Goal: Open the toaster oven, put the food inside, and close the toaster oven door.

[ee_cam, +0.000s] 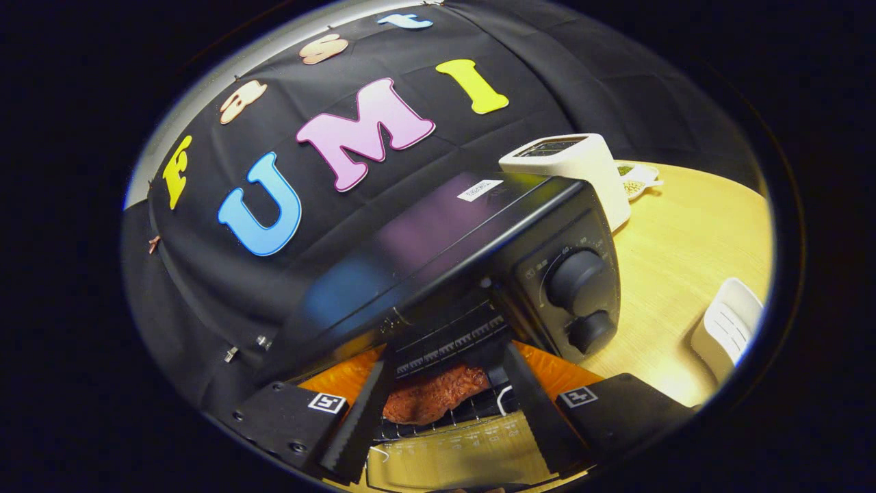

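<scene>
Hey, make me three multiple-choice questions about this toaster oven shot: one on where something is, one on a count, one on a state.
1. Where is the piece of meat?
A) on the rack inside the toaster oven
B) on the white toaster
C) on the wooden table

2. How many knobs are on the oven's front panel?
A) one
B) two
C) four

3. How are the gripper jaws?
A) shut on the meat
B) open
C) shut on a knob

Answers: 1 A, meat lies on the wire rack. 2 B, two round knobs stacked. 3 B, jaws spread apart, meat beyond them.
</scene>
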